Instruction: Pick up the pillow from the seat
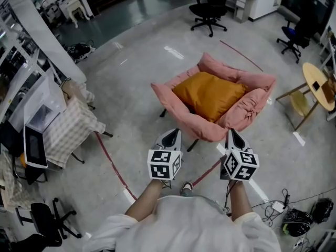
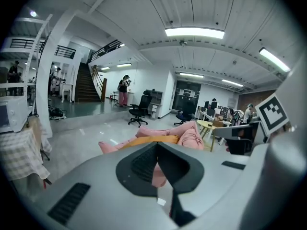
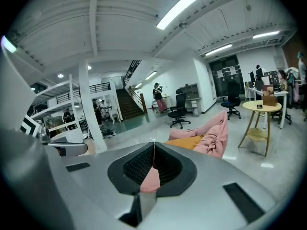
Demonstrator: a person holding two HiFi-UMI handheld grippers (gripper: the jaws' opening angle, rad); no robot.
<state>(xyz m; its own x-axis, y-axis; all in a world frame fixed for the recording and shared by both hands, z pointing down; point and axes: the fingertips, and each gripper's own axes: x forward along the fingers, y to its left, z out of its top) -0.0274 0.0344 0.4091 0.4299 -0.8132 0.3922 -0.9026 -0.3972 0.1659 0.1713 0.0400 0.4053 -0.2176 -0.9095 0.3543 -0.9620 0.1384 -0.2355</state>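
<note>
Your left gripper [image 1: 172, 135] and right gripper [image 1: 231, 134], jaws together and empty, are near the front rim of the pink padded seat [image 1: 207, 130]. The orange fabric pillow [image 1: 210, 94] lies inside; bare grey floor [image 1: 131, 77] surrounds it.

text: none legible | labels: none | numbers: none | signs: none

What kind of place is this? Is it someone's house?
Probably not a house. It looks like a big open office or lab: rolling office chairs on a bare shiny floor, a staircase to an upper level, and long ceiling lights.
</note>
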